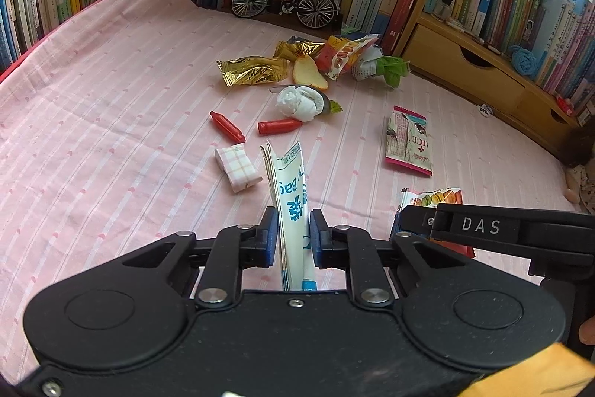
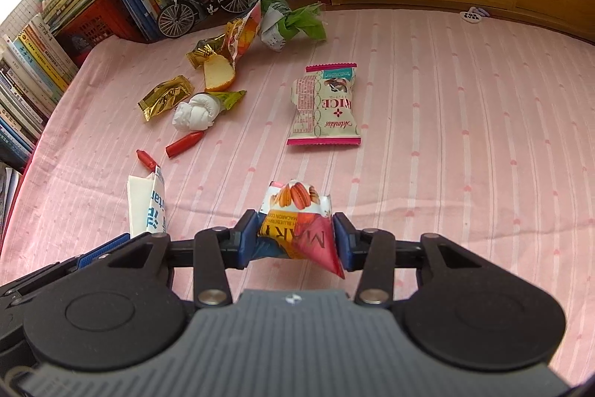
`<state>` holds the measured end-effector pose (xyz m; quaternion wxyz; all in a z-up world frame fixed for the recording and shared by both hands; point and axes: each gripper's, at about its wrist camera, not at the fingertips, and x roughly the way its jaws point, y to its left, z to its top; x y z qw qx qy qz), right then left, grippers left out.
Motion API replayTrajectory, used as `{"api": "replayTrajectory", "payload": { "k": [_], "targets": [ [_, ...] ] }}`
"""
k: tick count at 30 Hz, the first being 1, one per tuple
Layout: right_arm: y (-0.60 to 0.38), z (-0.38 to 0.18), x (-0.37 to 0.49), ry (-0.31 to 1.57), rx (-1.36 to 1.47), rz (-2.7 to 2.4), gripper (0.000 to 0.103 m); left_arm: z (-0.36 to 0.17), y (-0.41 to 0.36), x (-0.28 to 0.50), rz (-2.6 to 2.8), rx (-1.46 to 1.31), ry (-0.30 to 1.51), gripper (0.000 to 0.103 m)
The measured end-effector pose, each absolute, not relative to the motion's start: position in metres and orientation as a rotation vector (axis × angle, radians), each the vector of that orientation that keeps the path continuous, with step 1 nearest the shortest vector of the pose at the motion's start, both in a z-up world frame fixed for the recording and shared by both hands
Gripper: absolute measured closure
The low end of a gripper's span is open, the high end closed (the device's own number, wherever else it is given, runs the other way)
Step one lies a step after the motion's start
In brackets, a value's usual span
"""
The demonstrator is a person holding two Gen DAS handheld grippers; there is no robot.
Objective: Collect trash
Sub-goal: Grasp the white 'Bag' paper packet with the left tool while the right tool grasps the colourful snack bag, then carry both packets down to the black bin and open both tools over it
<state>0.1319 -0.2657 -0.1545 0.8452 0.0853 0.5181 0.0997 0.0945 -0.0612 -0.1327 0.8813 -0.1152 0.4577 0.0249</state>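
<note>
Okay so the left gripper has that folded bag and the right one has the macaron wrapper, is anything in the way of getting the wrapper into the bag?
Nothing lies between them. But the white bag is folded flat and pinched shut in the left gripper, so there is no opening for the macaron wrapper in the right gripper.

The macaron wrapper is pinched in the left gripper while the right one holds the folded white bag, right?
Swapped. The right wrist view shows the macaron wrapper pinched in the right gripper; the left wrist view shows the folded white bag in the left gripper.
</note>
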Motion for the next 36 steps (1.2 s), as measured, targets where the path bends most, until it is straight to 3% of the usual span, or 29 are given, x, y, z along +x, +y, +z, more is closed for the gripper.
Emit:
{"api": "replayTrajectory", "payload": {
  "k": [19, 36],
  "targets": [
    [-0.220, -0.126, -0.019, 1.100, 0.154, 0.229, 0.055, -0.083, -0.002, -0.099, 0.037, -0.251, 0.913, 0.087],
    [-0.133, -0.148, -0.152, 1.195, 0.038, 0.424, 0.055, -0.106, 0.087, -0.266, 0.162, -0.320, 1.018, 0.087]
  ]
}}
